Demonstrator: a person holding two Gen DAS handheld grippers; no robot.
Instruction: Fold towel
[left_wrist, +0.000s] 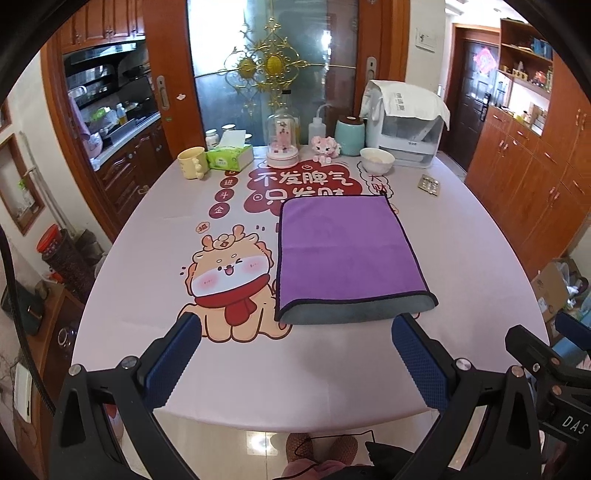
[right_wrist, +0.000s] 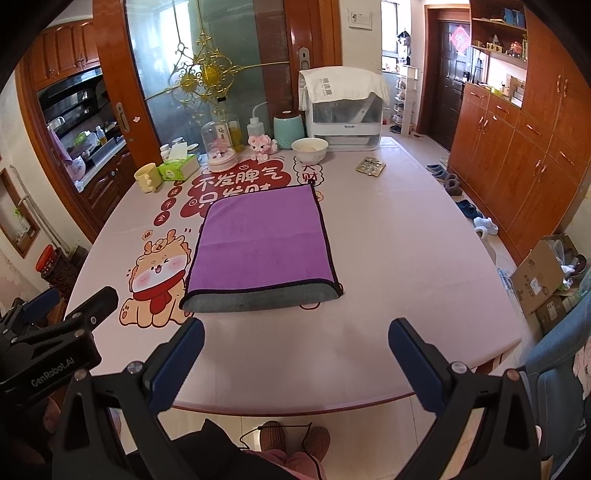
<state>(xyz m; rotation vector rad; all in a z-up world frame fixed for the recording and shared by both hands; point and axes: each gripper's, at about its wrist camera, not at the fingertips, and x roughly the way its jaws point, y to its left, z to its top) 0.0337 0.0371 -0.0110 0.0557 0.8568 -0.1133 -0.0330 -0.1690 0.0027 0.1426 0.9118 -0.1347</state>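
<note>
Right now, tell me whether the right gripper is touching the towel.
Apart. The right wrist view shows the right gripper open, with bare tablecloth between its fingers and the towel.

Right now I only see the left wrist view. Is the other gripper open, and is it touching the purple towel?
Observer: The right gripper is open, jaws wide apart, holding nothing, short of the towel.
Operator: Anything on the floor off to the right?
Observer: Yes, several slippers lie along the wooden cabinets.
Operator: What is behind that white appliance?
Observer: A white shoe rack stands beside the dark door.
</note>
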